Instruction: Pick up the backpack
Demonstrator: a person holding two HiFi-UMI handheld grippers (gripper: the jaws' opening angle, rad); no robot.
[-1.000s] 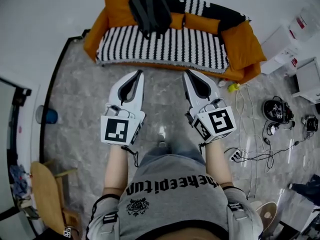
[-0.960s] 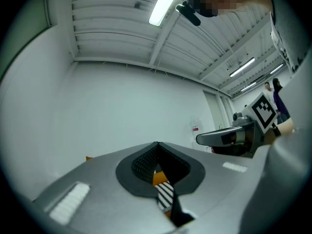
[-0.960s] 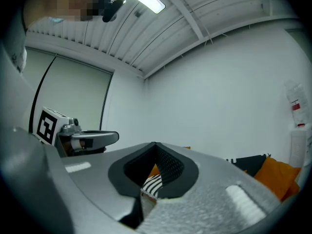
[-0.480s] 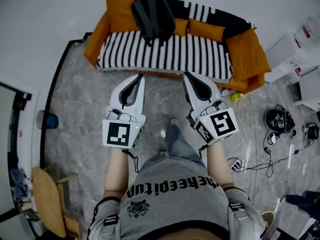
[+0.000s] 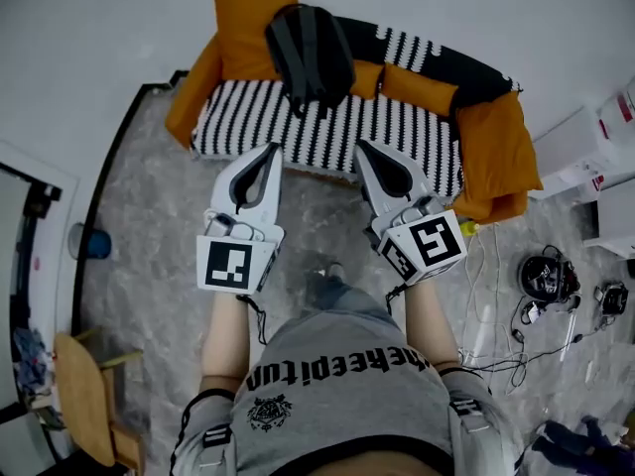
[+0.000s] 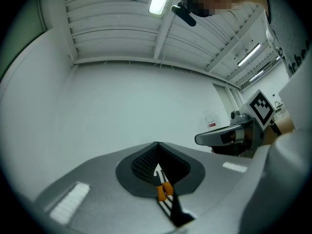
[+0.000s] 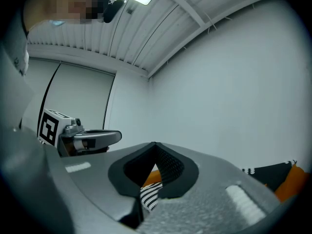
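Note:
The black backpack [image 5: 310,53] leans upright against the back of a sofa [image 5: 397,127] with a black-and-white striped cover and orange cushions, at the top of the head view. Both grippers are held out level toward it. My left gripper [image 5: 275,149] is shut and holds nothing, its tip over the sofa's front edge below the backpack. My right gripper [image 5: 360,147] is also shut and holds nothing, a little to the right. In the left gripper view the shut left gripper [image 6: 156,144] frames a sliver of striped cover. The right gripper [image 7: 155,144] frames stripes and orange.
A wooden chair [image 5: 84,405] stands at the lower left, with a blue object [image 5: 96,243] behind a dark curved frame [image 5: 109,186]. Cables and devices [image 5: 546,278] lie on the marble floor at the right, near white boxes [image 5: 595,147]. A small yellow object [image 5: 468,228] lies by the sofa's right end.
The person has stepped toward the sofa. Both grippers have moved forward together, still shut, and their tips now overlap the sofa's front edge.

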